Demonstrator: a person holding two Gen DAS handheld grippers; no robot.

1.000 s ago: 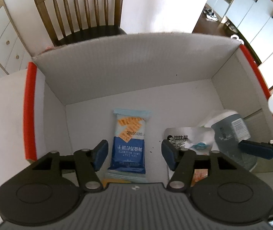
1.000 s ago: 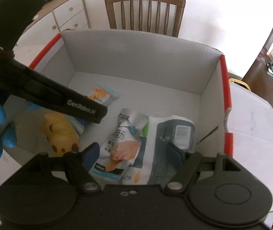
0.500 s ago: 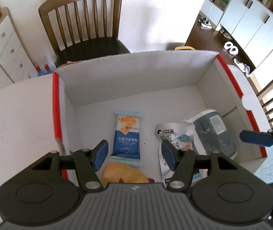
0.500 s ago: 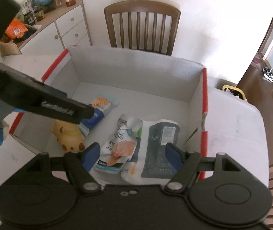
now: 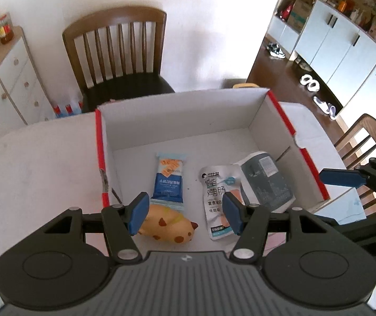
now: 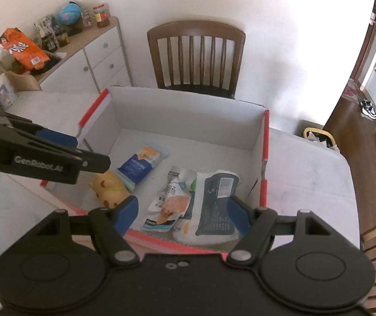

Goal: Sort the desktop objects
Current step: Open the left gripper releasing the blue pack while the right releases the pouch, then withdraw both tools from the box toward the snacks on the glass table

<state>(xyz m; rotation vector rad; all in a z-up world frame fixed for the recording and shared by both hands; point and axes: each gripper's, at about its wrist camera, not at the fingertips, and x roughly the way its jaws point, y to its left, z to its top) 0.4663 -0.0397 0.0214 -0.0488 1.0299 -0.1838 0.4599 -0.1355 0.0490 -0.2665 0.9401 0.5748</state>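
Two pouches [image 6: 170, 200] overlap in box [image 5: 283, 121]; toy [image 5: 165, 223] part-hidden by jaws.

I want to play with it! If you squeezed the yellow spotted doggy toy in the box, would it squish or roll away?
The yellow spotted toy looks soft and rounded, so it probably squishes. Lying on its side on the box floor, it might wobble, but probably not roll far.

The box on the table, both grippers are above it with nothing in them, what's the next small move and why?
Probably lift both clear. The left gripper and right gripper are open and empty, and the box already holds the yellow toy, blue snack pack, white pouch and grey bag.
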